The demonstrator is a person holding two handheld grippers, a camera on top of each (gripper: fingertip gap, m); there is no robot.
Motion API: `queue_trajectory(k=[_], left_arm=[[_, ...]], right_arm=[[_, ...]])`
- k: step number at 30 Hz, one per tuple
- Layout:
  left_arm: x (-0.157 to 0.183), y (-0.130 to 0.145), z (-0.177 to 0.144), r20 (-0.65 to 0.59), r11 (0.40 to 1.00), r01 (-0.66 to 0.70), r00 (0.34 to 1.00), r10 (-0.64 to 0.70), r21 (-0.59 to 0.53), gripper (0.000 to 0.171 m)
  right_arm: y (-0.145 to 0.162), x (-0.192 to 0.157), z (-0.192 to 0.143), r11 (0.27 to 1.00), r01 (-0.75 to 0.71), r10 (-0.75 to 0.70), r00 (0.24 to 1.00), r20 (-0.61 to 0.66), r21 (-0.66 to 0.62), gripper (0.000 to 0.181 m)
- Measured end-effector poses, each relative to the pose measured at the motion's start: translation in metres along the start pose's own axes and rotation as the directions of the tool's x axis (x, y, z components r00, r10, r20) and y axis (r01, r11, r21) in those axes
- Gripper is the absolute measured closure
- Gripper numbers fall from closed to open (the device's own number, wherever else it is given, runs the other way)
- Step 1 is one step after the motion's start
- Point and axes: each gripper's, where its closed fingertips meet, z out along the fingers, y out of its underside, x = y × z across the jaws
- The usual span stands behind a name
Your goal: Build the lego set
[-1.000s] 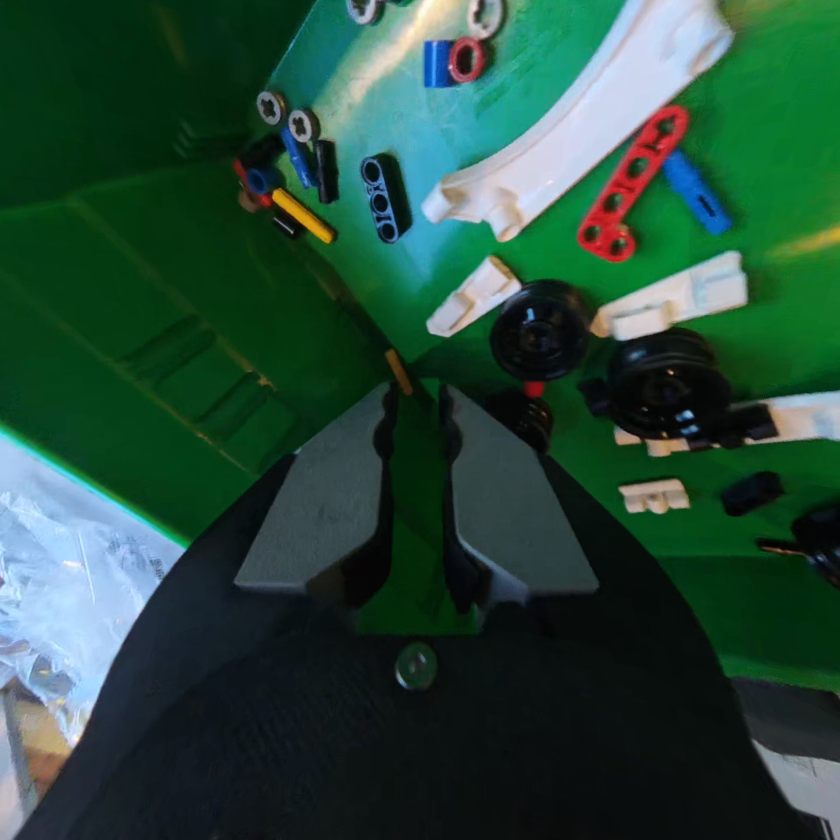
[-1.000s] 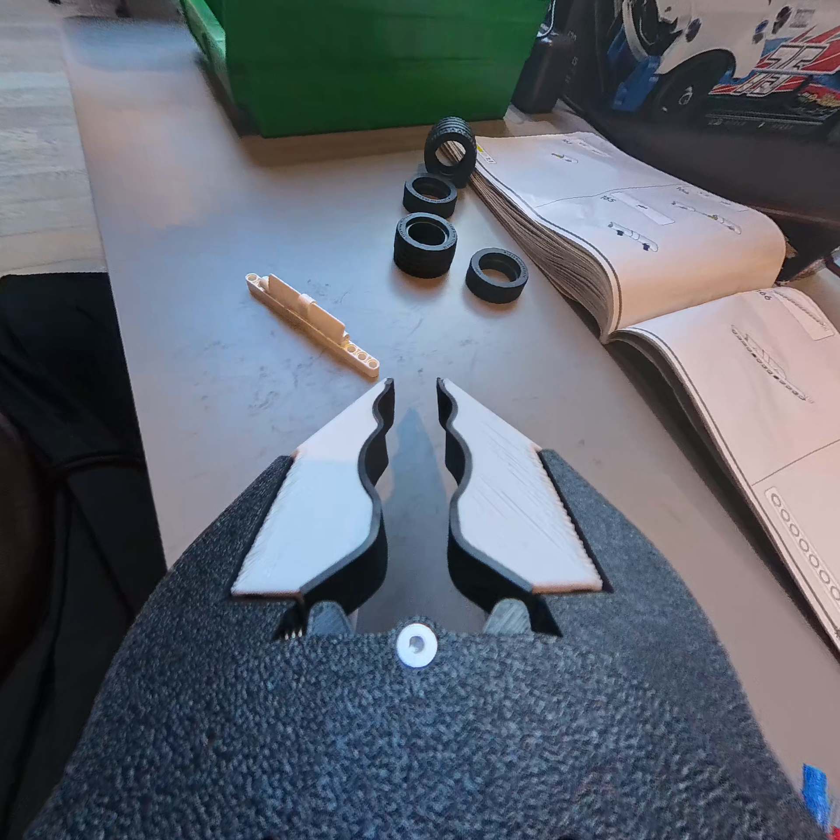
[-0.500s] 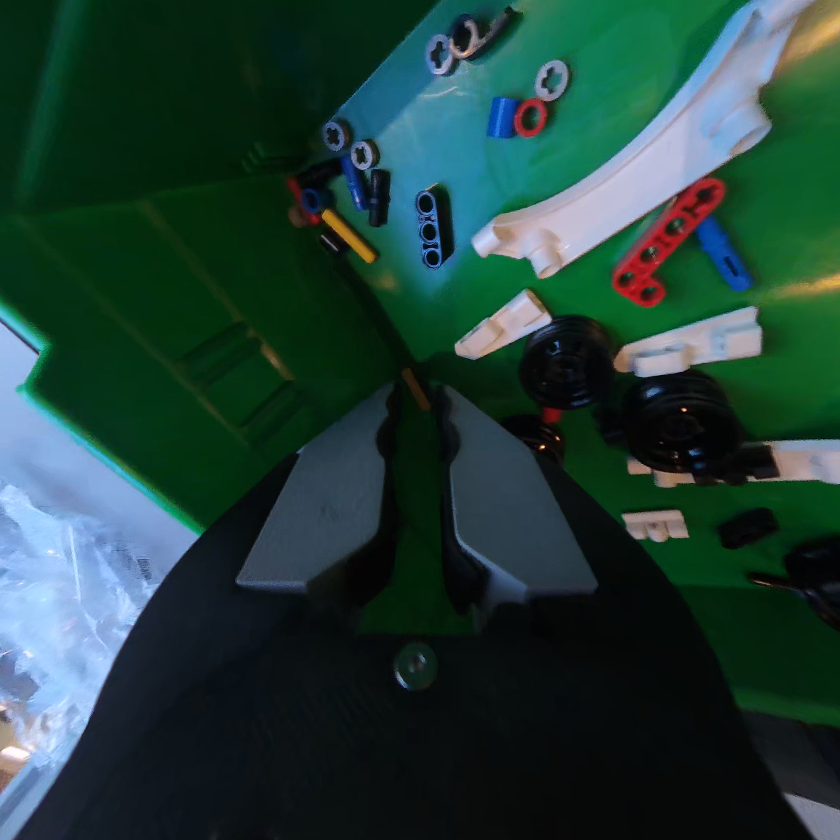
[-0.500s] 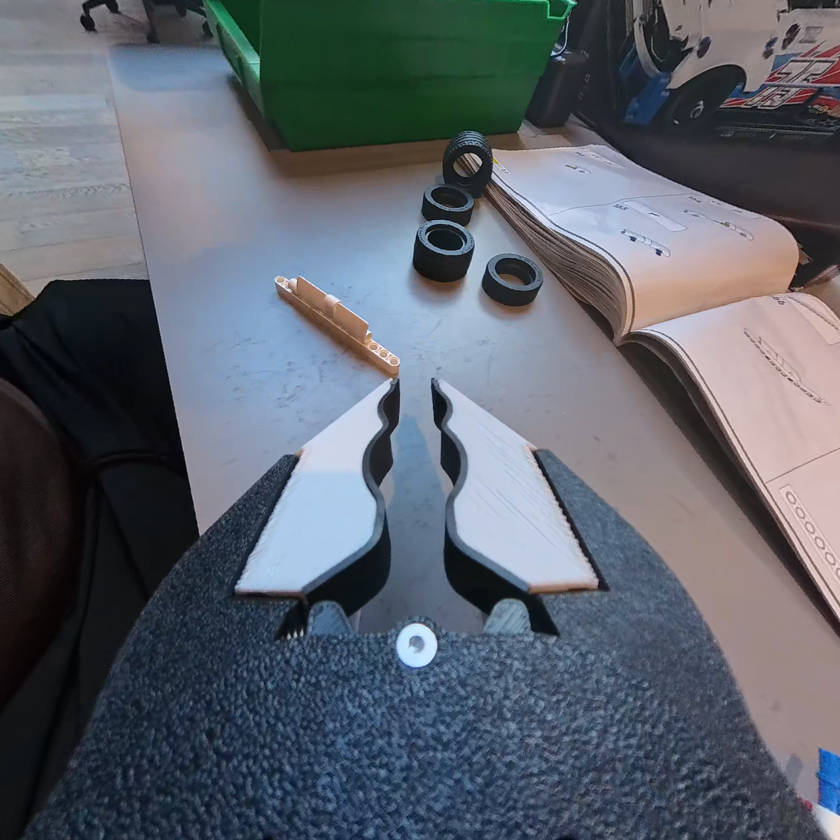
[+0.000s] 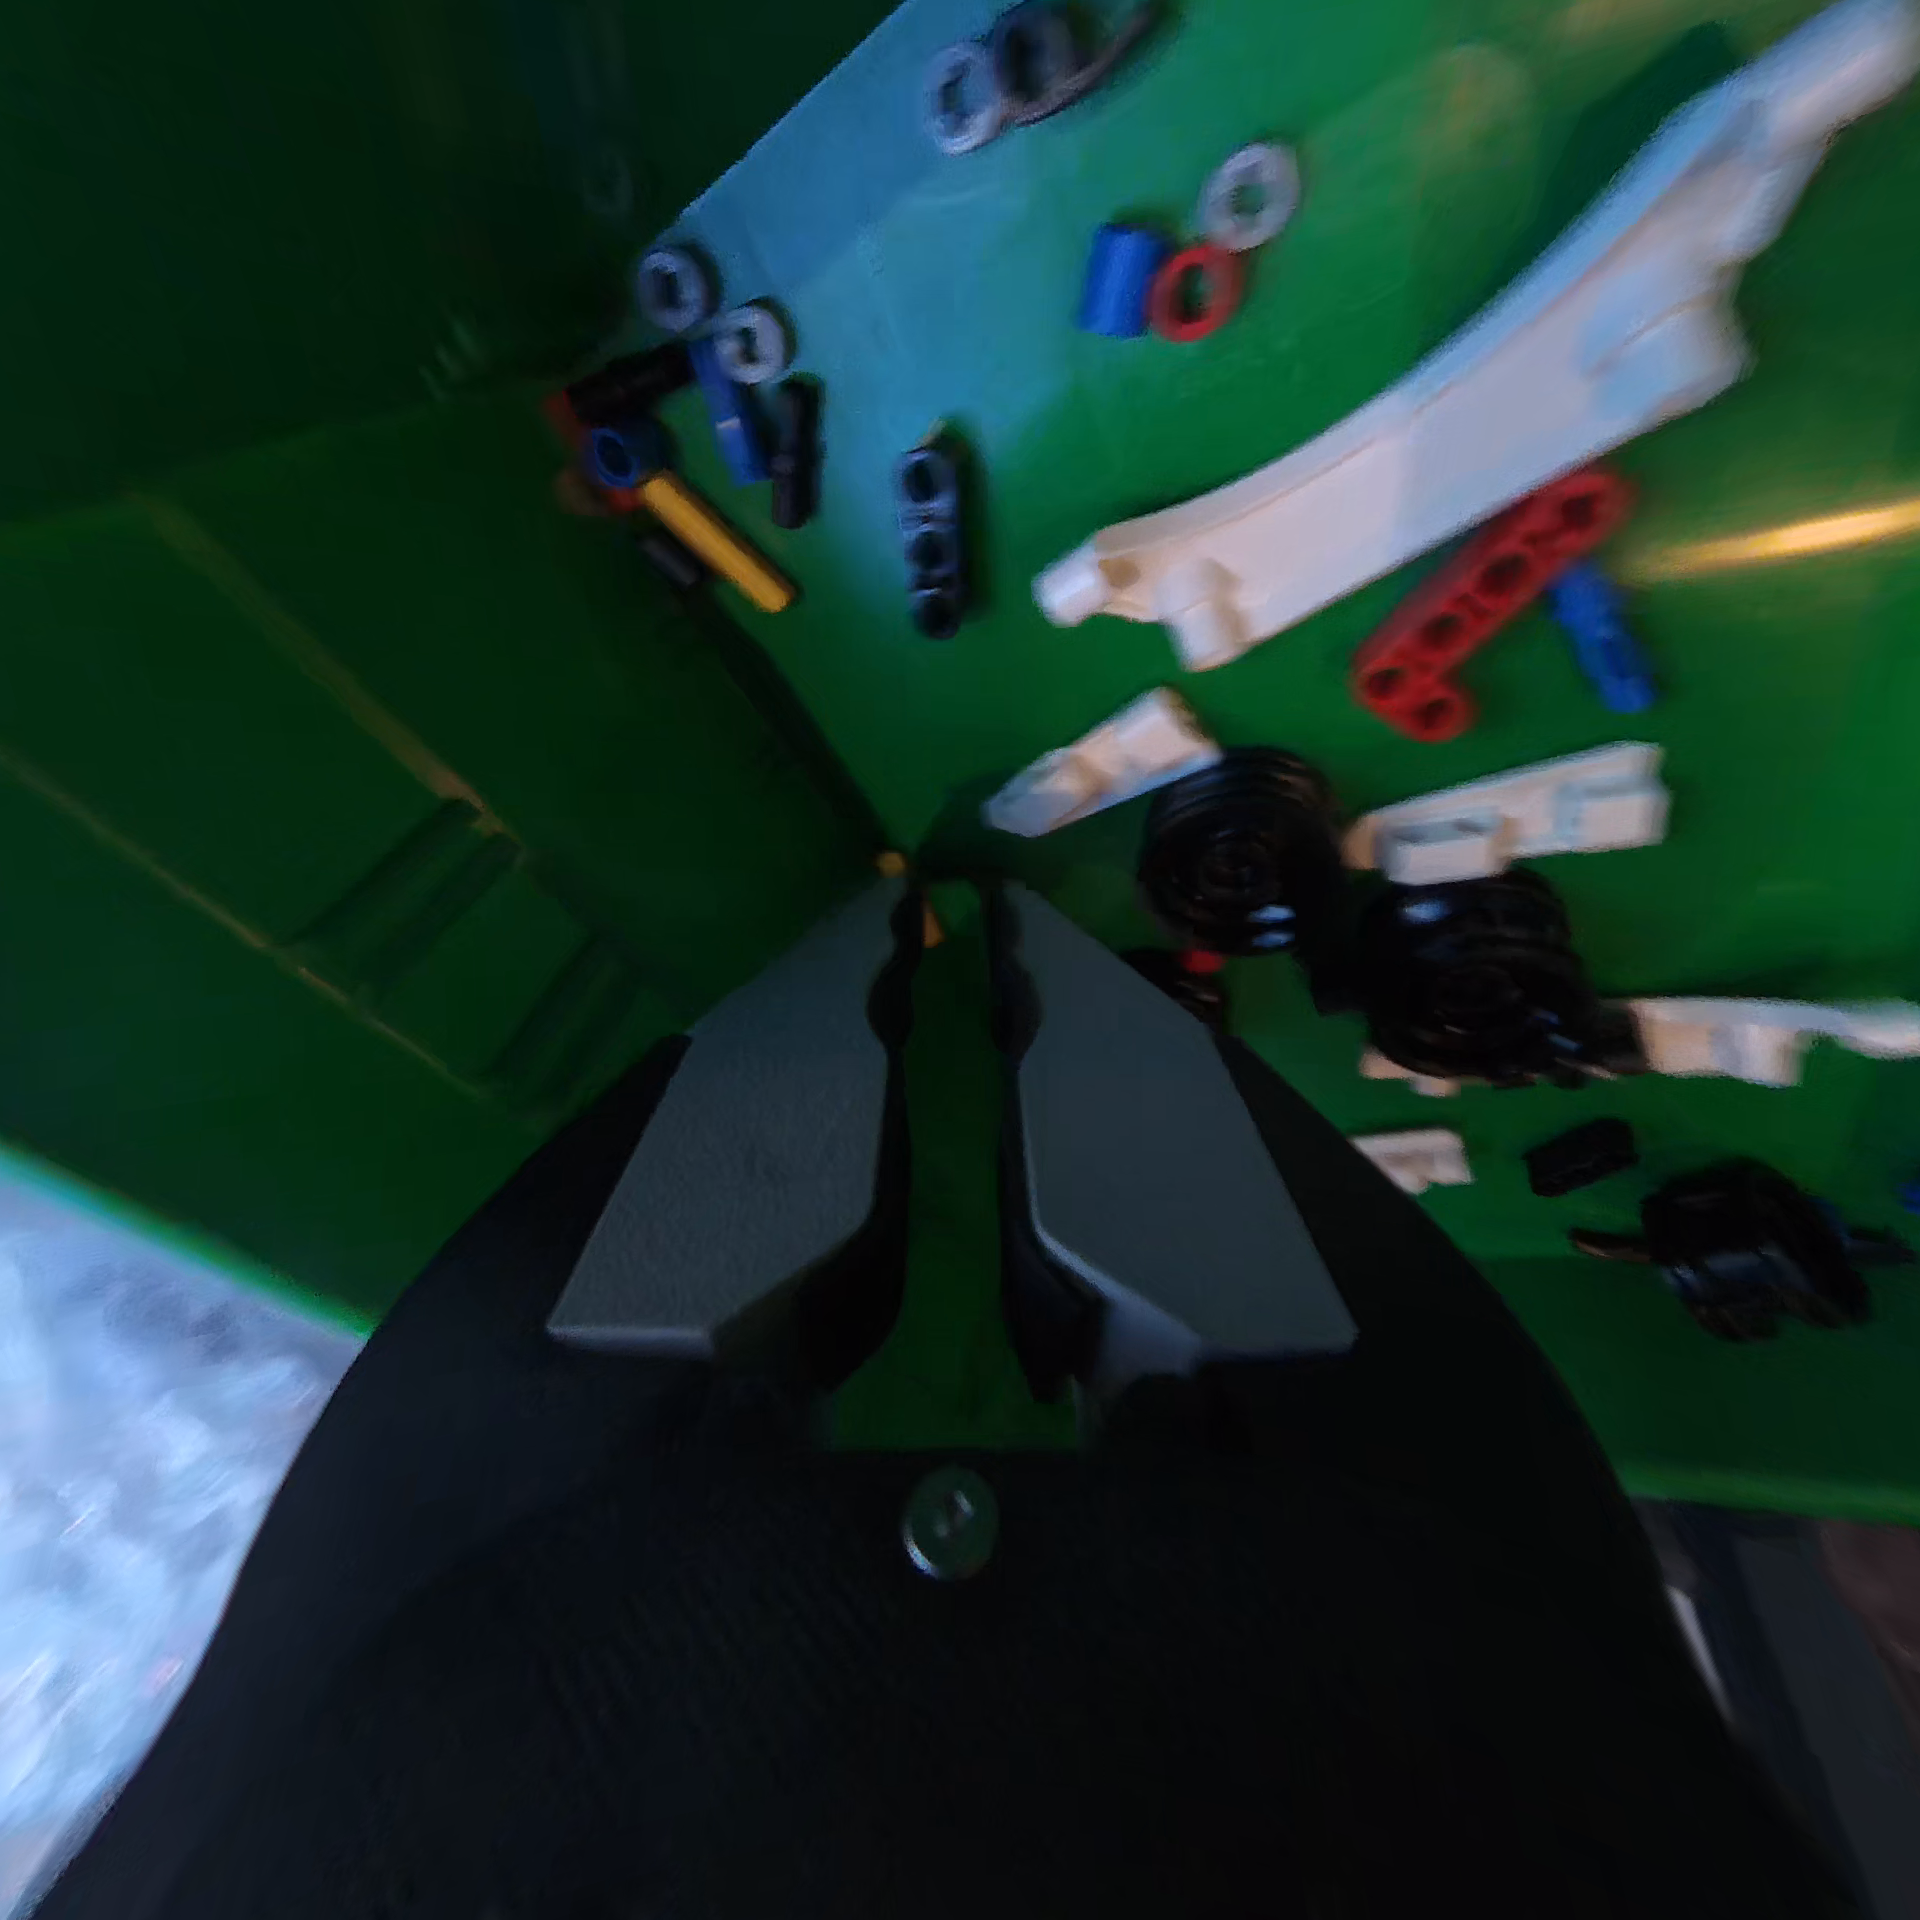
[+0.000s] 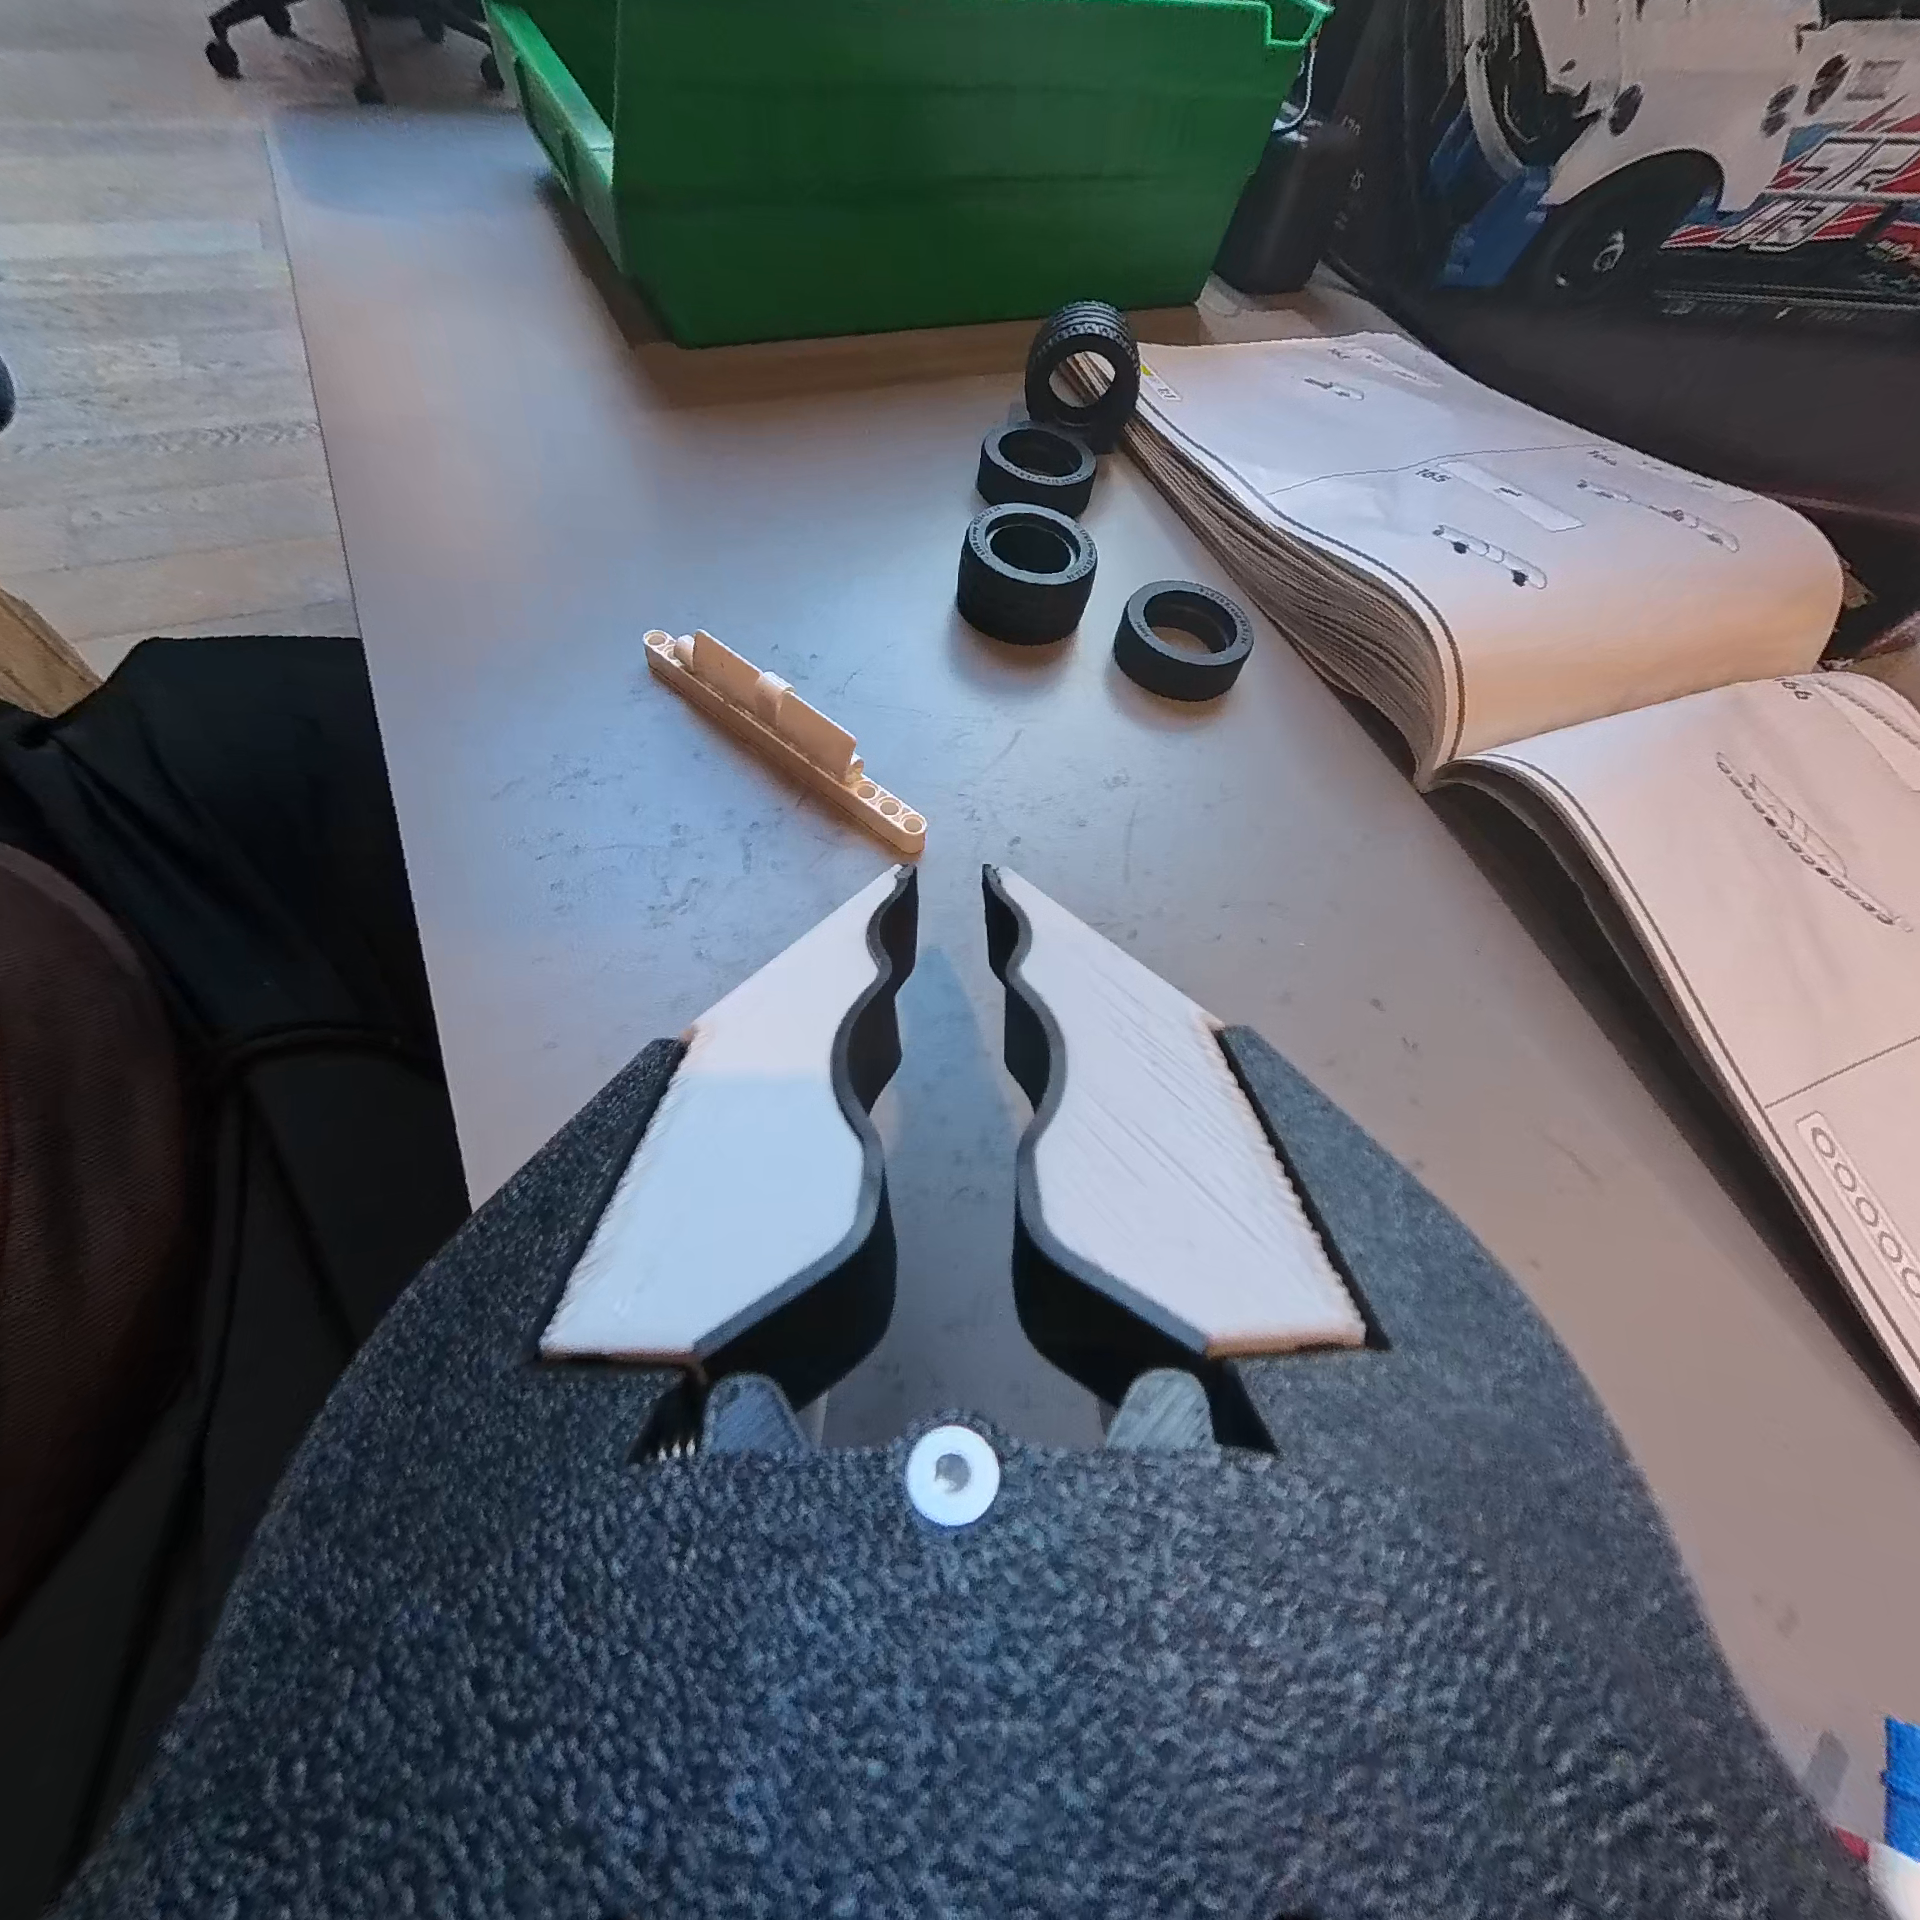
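Hovering inside the green bin (image 5: 312,727), the left gripper (image 5: 948,894) points at the corner where the bin floor meets its side wall, fingers narrow with a slim gap and nothing gripped as far as the blur allows. A small tan pin (image 5: 914,894) lies right at the left fingertip, touching or just in front, can't tell which; its long axis runs roughly along the finger line, so a straight push forward and a squeeze would likely take it. Loose parts lie to the right of the fingers on the bin floor: two black wheel hubs (image 5: 1242,847), small white panels (image 5: 1101,764), a red beam (image 5: 1491,603), a long white curved panel (image 5: 1455,436), a yellow axle (image 5: 717,540) farther along the wall. View is motion-blurred, small pieces soft. Right gripper (image 6: 951,883) hangs over the grey table (image 6: 520,520), fingers narrowly apart, empty. A white beam assembly (image 6: 784,727) lies just ahead and left of its tips, long axis diagonal from far-left to near-right, near end almost at the left fingertip, apart from it. Four black tyres (image 6: 1027,571) sit farther ahead-right, one upright against the open instruction booklet (image 6: 1507,540) by the table's right edge. The bin shows at the far end in this view. Right gripper is nearer the beam assembly; left is nearer the bin parts. Judgement: part-fetching stage, build barely begun.
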Motion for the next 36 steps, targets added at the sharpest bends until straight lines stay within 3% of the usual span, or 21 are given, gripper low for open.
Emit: queue_trajectory(k=[2,12,16,22,26,29,32,36], left_arm=[[0.015,-0.001,-0.002,-0.121,0.999,0.025,0.992,-0.021,0.031,0.17],[-0.002,0.007,0.0,0.058,1.0,-0.02,0.998,0.019,0.019,0.154],[-0.002,0.006,-0.001,0.048,1.0,0.011,0.999,-0.012,0.023,0.153],[0.001,0.007,0.001,-0.019,0.997,0.069,0.997,-0.07,-0.019,0.167],[0.002,0.007,0.001,0.001,1.0,-0.005,1.0,0.005,-0.004,0.171],[0.013,0.005,-0.005,0.039,0.993,-0.08,0.996,0.077,0.087,0.171],[0.018,0.004,-0.027,0.132,0.956,-0.136,0.986,0.105,0.26,0.17],[0.051,0.007,-0.09,0.255,0.794,-0.234,0.961,0.104,0.56,0.171]], right_arm=[[0.0,0.0,0.0,1.0,0.001,-0.001,1.0,0.003,0.001,0.168],[0.001,-0.002,0.0,1.0,0.01,-0.01,1.0,0.007,-0.006,0.171],[0.001,-0.003,0.0,1.0,0.009,-0.009,1.0,0.007,-0.008,0.171],[0.002,-0.004,0.0,1.0,0.006,-0.006,1.0,0.014,-0.014,0.172],[0.0,-0.003,-0.002,1.0,0.004,-0.004,1.0,0.005,-0.001,0.173],[-0.006,-0.005,-0.007,0.997,-0.058,0.057,0.998,0.025,0.042,0.173],[-0.014,-0.004,-0.014,0.984,-0.151,0.145,0.987,0.067,0.094,0.172],[-0.029,-0.003,-0.021,0.962,-0.232,0.216,0.969,0.118,0.146,0.168]])
